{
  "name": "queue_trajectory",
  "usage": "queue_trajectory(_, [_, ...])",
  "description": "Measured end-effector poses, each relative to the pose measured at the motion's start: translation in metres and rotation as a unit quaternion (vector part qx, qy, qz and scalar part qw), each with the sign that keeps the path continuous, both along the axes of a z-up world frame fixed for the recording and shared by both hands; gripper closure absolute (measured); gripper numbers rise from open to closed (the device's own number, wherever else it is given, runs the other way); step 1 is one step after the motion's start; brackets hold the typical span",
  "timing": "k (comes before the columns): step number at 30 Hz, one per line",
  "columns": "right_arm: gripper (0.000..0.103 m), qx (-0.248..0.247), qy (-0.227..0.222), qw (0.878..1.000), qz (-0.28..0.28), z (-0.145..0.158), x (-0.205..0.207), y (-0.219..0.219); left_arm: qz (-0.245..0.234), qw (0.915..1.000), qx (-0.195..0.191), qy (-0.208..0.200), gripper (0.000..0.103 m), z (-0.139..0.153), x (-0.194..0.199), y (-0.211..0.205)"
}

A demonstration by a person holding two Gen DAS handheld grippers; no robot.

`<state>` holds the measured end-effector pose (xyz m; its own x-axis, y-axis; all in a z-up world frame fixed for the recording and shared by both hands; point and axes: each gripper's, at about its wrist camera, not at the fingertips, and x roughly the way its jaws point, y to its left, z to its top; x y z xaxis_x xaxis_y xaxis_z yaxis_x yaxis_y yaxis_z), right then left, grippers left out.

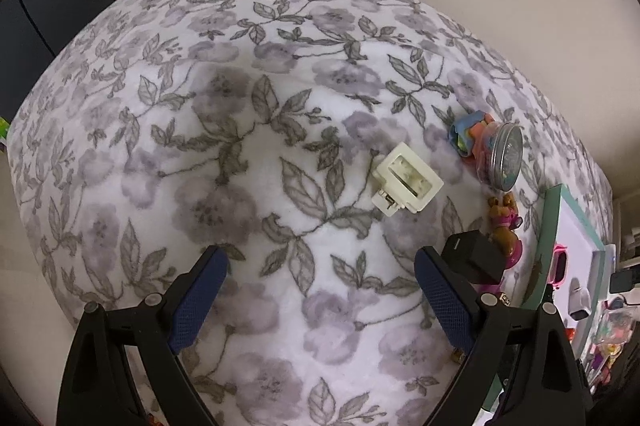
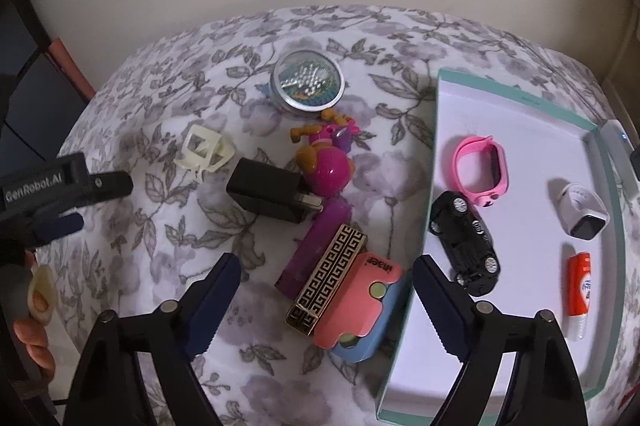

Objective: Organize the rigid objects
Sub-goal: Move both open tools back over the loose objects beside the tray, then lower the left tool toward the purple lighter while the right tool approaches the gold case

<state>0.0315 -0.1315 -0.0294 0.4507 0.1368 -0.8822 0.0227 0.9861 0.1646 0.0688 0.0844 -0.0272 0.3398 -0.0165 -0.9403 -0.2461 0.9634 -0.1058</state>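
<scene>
Tabletop (image 2: 152, 113): draped in a floral cloth, spread ahead of both hand-held grippers.
Tray (image 2: 520, 93): teal-rimmed, white inside, ahead and right of the right hand-held gripper; already carrying a pink band (image 2: 482, 165), black toy car (image 2: 466, 234), white device (image 2: 582, 211), orange tube (image 2: 580, 290).
Loose things: directly ahead of the right hand-held gripper, still on the cloth: gold-patterned box (image 2: 328, 278) lying over a pink case (image 2: 356, 306) and purple bar (image 2: 316, 246); further ahead a black charger (image 2: 264, 193), pink figure (image 2: 324, 157), round tin (image 2: 308, 81), cream clip (image 2: 204, 149).
Right hand-held gripper (image 2: 326, 286): jaws wide, empty, above the gold-patterned box.
Left hand-held gripper (image 1: 320, 278): jaws wide, empty, over bare cloth; cream clip (image 1: 406, 181) ahead and right.
Step in hand: probably part-way through sorting; right side apparently lining up on the stacked box.
Next move: likely lowering around the box's narrow sides, closing, carrying right over the tray rim without dragging the case beneath.
View difference: right wrist alone shows the tray contents clearly and the stacked pile; left wrist alone shows a multicoloured block (image 1: 466, 137) behind the tin (image 1: 506, 153), plus clutter past the tray's far side.
</scene>
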Motion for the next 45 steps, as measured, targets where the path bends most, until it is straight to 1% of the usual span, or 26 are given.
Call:
queue_trajectory(2, [0.015,0.004,0.008,1.000,0.005,-0.004,0.002,0.001,-0.011,0.9999,0.004,0.002,0.008,0.000,0.000,-0.006])
queue_trajectory(4, [0.015,0.008,0.015,1.000,0.005,-0.007,0.003,0.000,-0.034,0.9994,0.007,0.007,0.008,-0.003,0.000,-0.015])
queue_trajectory(8, [0.015,-0.001,0.017,1.000,-0.012,-0.004,0.001,-0.010,-0.076,0.9965,0.018,0.030,0.008,-0.014,0.000,-0.037])
queue_trajectory(12, [0.015,-0.008,0.012,0.999,-0.038,0.004,0.000,-0.023,-0.103,0.9934,0.005,0.050,0.008,-0.024,-0.001,-0.055])
queue_trajectory(16, [0.015,-0.004,0.017,0.998,-0.063,0.004,0.000,-0.037,-0.128,0.9901,0.017,0.055,0.008,-0.028,-0.004,-0.072])
queue_trajectory(21, [0.016,-0.021,0.014,0.995,-0.099,0.008,-0.002,-0.054,-0.149,0.9871,-0.005,0.057,0.008,-0.035,-0.003,-0.093])
queue_trajectory(24, [0.016,-0.017,0.005,0.993,-0.116,0.013,-0.004,-0.063,-0.164,0.9851,-0.002,0.053,0.008,-0.039,-0.003,-0.110])
queue_trajectory(29, [0.017,-0.031,-0.004,0.992,-0.126,0.018,-0.005,-0.068,-0.162,0.9863,0.011,0.028,0.008,-0.045,0.000,-0.131])
queue_trajectory(33, [0.017,-0.031,-0.010,0.991,-0.132,0.021,-0.007,-0.073,-0.155,0.9877,-0.002,0.021,0.008,-0.054,0.006,-0.141])
queue_trajectory(37, [0.017,-0.030,-0.012,0.990,-0.141,0.022,-0.008,-0.079,-0.155,0.9878,-0.014,0.008,0.008,-0.056,0.013,-0.148])
queue_trajectory(41, [0.017,-0.026,-0.012,0.989,-0.147,0.022,-0.009,-0.084,-0.155,0.9879,-0.005,-0.007,0.008,-0.056,0.021,-0.159])
queue_trajectory(45, [0.017,-0.022,-0.009,0.988,-0.154,0.019,-0.011,-0.090,-0.153,0.9882,0.006,-0.010,0.008,-0.063,0.027,-0.168])
